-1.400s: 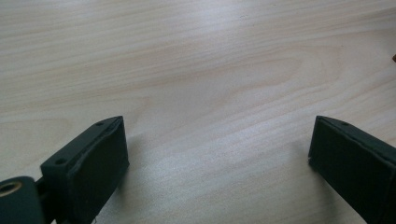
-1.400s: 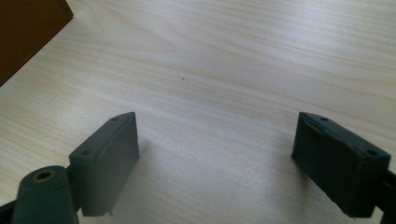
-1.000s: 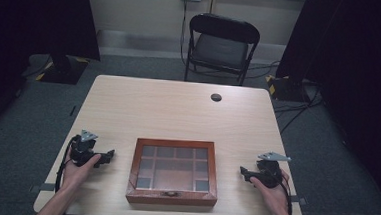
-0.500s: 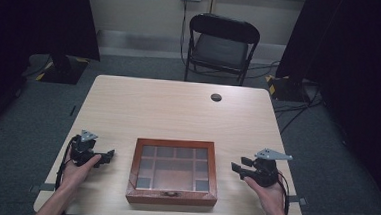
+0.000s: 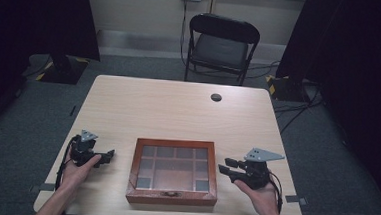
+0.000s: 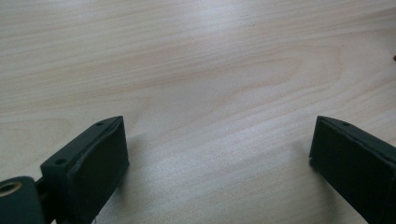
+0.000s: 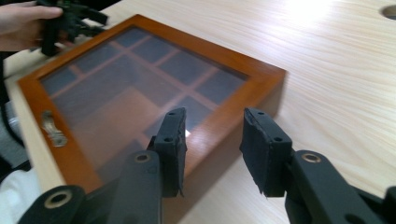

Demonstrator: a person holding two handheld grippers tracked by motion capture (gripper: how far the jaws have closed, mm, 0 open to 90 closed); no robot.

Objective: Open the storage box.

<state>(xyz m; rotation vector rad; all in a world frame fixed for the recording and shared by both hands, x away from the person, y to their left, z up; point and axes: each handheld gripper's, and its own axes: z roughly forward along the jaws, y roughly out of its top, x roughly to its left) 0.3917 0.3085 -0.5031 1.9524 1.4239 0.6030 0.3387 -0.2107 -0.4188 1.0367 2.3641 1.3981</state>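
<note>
1 wooden box (image 5: 173, 172) with a glass lid lies at the worktop's (image 5: 178, 112) 6 o'clock edge. 2 grippers flank it: left gripper (image 5: 106, 156) at 9 o'clock, jaws wide apart, empty; right gripper (image 5: 226, 169) at 3 o'clock, jaws partly open, empty.

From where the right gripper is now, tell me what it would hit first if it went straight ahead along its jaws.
Most likely the wooden box. The right gripper points toward the box's right side; in the right gripper view its open jaws straddle the box's near edge. Height is unclear, so it might skim the glass lid instead.
</note>
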